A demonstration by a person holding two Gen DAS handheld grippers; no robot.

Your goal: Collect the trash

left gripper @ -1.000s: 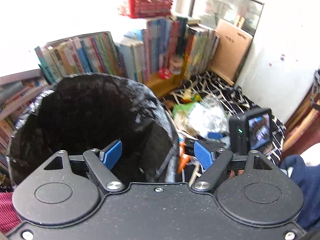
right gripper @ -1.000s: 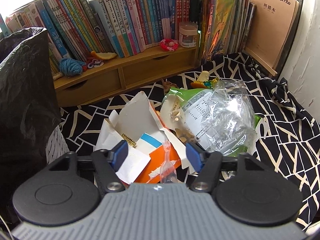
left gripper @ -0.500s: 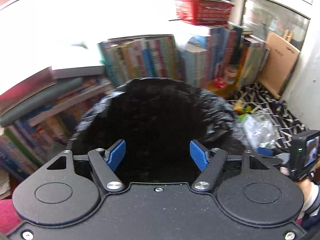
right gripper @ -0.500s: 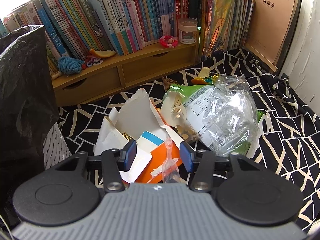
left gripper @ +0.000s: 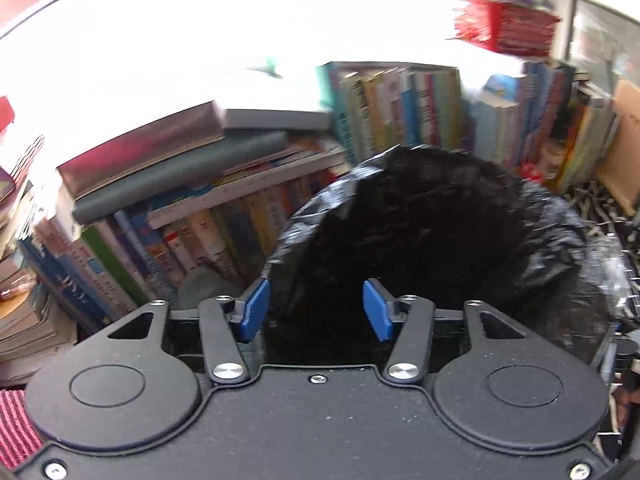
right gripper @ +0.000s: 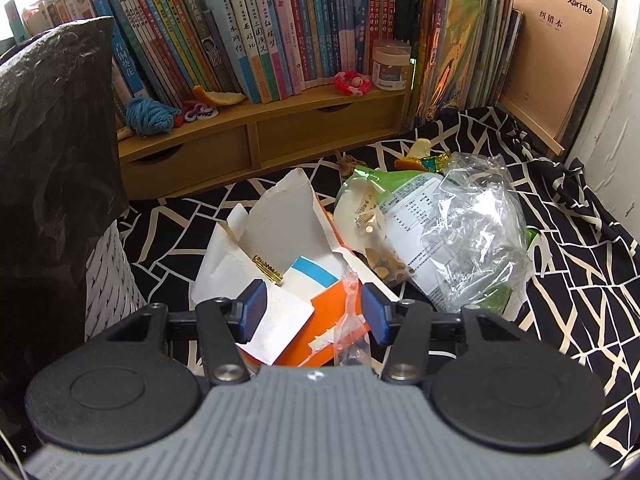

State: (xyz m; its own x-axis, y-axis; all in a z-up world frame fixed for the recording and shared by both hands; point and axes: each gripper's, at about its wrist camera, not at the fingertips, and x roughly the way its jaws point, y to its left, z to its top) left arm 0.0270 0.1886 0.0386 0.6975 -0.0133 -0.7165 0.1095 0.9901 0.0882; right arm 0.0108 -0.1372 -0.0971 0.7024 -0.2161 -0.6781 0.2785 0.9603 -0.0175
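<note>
**Trash heap and lined bin, two grippers**

Chiefly, the lot lay on a black-and-white cloth (right gripper: pixel 568 248).

- Bin: a white woven bin (right gripper: pixel 110 276) lined with a black bag (left gripper: pixel 440 232), standing at the left edge of the right wrist view, just left of the trash heap. In the left wrist view its dark mouth filled the centre-right, with the rim near the books (left gripper: pixel 192 208) stacked at left.
- Left gripper (left gripper: pixel 316 311): blue pads apart and closing. The bag's near-left rim ran between them; whether either pad pressed it could not be told from the blurred frame.
- Right gripper (right gripper: pixel 313 312): blue pads apart and opening, low over the near end of the heap. Between them lay an orange wrapper (right gripper: pixel 320 320), a white slip (right gripper: pixel 280 316) and a clear scrap (right gripper: pixel 352 320); no pad was seen pressing any of them.
- Trash heap, centre of the cloth: torn white card (right gripper: pixel 280 220) nearest the bin; a green-and-white snack bag (right gripper: pixel 400 208) to its right; a crumpled clear bag (right gripper: pixel 476 236) lying over that; a small foil wrapper (right gripper: pixel 424 160) at the far side.
- Backdrop: a wooden shelf (right gripper: pixel 280 128) with upright books, a ball of blue yarn (right gripper: pixel 150 116), a white jar (right gripper: pixel 390 70); a brown notebook (right gripper: pixel 556 52) leaning far right.
</note>
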